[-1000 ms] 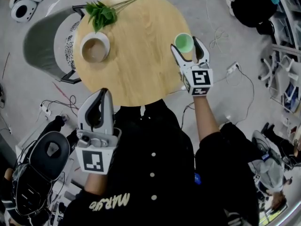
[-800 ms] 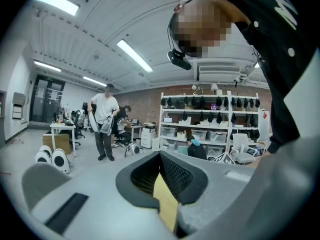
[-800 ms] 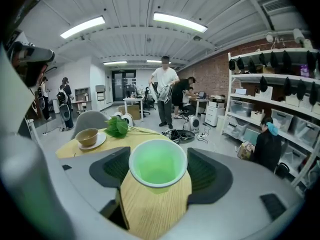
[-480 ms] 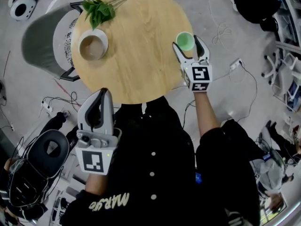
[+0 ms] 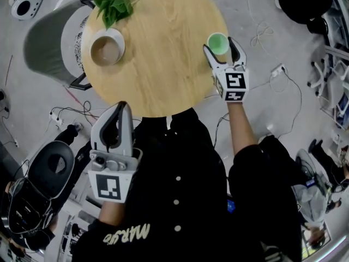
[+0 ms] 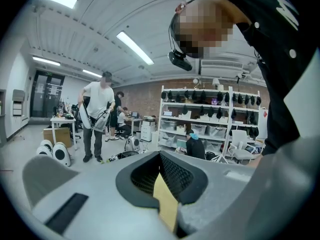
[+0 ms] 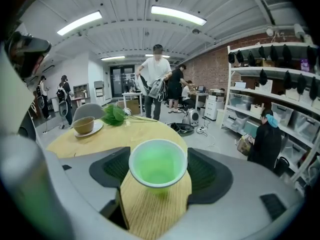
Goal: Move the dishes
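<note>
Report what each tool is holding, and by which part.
The right tool grips the green cup by its opposite sides. The left tool is shut with nothing in it.

green cup (image 7: pixel 158 165) clasped in hand-held gripper (image 7: pixel 158 173) jaws, over round wooden table (image 7: pixel 117 135) (brown bowl (image 7: pixel 83 124) on saucer (image 7: pixel 96 129) beyond)

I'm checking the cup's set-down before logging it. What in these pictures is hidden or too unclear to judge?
- Base of the green cup: in the right gripper view its own wall hides whether it touches the table; the head view looks down from above.
- Contents of the bowl: too small in the head view; in the right gripper view its rim hides them.
- Near edge of the table: in the head view the person's torso covers it.
</note>
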### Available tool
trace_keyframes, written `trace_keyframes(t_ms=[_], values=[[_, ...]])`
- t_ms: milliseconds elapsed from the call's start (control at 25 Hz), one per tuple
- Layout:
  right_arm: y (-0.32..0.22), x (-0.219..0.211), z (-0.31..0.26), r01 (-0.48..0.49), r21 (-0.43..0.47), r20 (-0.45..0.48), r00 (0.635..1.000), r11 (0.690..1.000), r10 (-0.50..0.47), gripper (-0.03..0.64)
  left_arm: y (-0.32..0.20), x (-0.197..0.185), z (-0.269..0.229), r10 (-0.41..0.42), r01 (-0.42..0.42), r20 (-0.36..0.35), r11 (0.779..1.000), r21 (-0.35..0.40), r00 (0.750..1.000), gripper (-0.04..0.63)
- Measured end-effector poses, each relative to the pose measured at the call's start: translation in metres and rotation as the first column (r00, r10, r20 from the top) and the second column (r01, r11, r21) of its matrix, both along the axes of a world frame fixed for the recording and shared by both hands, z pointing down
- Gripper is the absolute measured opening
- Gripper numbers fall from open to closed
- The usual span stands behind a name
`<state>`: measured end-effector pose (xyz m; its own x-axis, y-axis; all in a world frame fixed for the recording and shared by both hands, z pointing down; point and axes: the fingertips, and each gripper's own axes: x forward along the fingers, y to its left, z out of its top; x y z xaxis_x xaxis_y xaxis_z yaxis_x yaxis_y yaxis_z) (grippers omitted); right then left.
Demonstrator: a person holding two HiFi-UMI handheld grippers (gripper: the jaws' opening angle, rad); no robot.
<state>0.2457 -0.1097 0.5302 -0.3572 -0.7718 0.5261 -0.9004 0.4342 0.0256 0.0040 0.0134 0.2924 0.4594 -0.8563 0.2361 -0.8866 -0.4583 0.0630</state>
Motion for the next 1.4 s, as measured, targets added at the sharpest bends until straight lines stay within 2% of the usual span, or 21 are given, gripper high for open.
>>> trace_keyframes(t_ms=[760,920,1120,1400], values=[[0.004,-0.001,0.020,0.017,-0.018,-0.023,1.000,1.000,-0.018,0.359,0.002,0.003,0.011,-0.020,0.019,-0.020,0.999,-0.038,1.000,0.003],[0.003,-0.003,0.020,0.020,-0.008,-0.037,0.999,1.000,-0.020,0.365,0.001,0.003,0.012,-0.021,0.020,-0.024,0.999,-0.035,0.999,0.003],[0.001,-0.005,0.010,0.022,0.006,-0.011,1.000,1.000,-0.022,0.385,-0.003,-0.002,0.004,-0.030,0.030,-0.028,0.999,-0.019,0.999,0.003],[0.000,-0.014,-0.018,0.054,0.039,-0.026,0.998,0.998,-0.053,0.356,-0.003,-0.014,-0.008,-0.048,0.048,-0.034,0.999,0.013,0.998,0.003]])
